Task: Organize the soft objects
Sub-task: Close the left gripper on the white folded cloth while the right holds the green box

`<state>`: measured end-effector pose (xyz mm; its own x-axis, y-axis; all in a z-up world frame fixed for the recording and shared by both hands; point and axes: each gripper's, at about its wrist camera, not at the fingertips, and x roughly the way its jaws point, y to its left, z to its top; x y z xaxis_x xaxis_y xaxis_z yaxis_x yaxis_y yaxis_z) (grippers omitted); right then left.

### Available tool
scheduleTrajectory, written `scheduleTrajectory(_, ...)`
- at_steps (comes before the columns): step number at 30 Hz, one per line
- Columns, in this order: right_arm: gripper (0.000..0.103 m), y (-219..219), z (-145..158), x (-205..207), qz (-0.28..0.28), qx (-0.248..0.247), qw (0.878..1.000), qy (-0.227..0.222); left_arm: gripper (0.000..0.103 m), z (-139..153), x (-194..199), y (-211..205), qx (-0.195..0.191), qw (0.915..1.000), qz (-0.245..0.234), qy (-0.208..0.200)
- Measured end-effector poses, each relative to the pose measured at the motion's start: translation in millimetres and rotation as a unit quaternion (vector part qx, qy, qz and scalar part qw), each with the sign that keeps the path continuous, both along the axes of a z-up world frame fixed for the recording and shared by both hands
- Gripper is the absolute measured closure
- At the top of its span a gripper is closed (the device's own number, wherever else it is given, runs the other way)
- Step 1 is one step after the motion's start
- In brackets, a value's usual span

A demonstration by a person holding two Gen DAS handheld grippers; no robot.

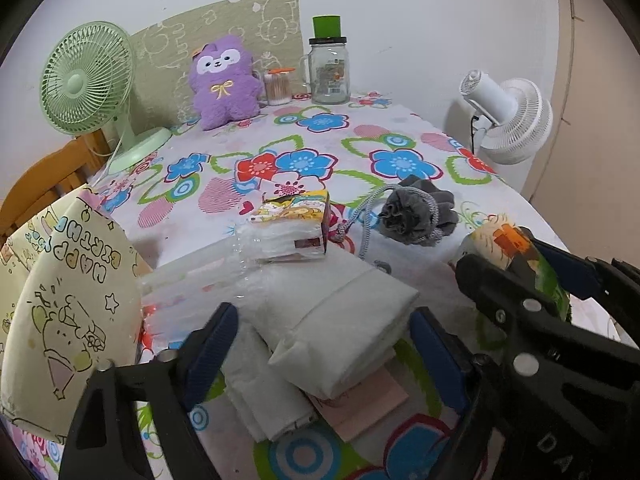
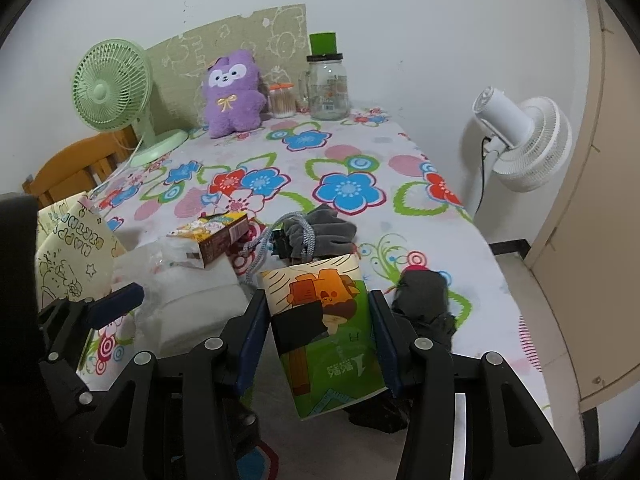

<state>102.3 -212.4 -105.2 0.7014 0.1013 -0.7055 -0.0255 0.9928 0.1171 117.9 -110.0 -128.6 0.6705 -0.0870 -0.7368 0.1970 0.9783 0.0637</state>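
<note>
My left gripper (image 1: 324, 316) stands open over a stack of white folded pads (image 1: 344, 332), its blue pads on either side of the stack and clear of it. A pink sheet (image 1: 372, 404) lies under the stack. My right gripper (image 2: 318, 304) is shut on a cartoon-printed tissue pack (image 2: 328, 328) held above the flowered tablecloth (image 2: 344, 192); the same pack (image 1: 500, 240) shows at the right of the left wrist view. A small yellow tissue packet (image 1: 296, 220), a grey drawstring pouch (image 1: 416, 212) and a dark cloth (image 2: 424, 300) lie on the table. A purple plush (image 1: 224, 80) sits at the back.
A yellow birthday gift bag (image 1: 68, 300) stands at the left edge. At the back are a green fan (image 1: 88, 80), a glass jar (image 1: 330, 68) and a cotton swab tub (image 1: 278, 88). A white fan (image 1: 508, 120) stands off the right edge, a wooden chair (image 2: 76, 164) at the left.
</note>
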Motion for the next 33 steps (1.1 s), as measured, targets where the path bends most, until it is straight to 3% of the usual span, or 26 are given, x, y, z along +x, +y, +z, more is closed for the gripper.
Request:
scheduleTrajectory(2,0.051,3,-2,3,0.005,0.0,1.0,0.002,0.041,-3,2,2,-0.006,0.9999,0.0,0.009)
scheduleTrajectory(4,0.051,5,-3,4,0.009,0.002,1.0,0.003,0.048,-7,5,6,-0.017,0.9995,0.0,0.027)
scheduleTrajectory(6,0.051,8,-3,5,0.012,0.001,1.0,0.004,0.058,-8,1,8,-0.017,0.9997,0.003,0.019)
scheduleTrajectory(14,0.05,18,-3,2,0.013,-0.006,1.0,0.006,0.077,-2,-8,14,-0.038,0.9991,-0.012,0.017)
scheduleTrajectory(33,0.05,30,23,-27,0.004,-0.024,1.0,-0.017,0.08,22,-37,26,-0.049,0.9984,-0.027,-0.007)
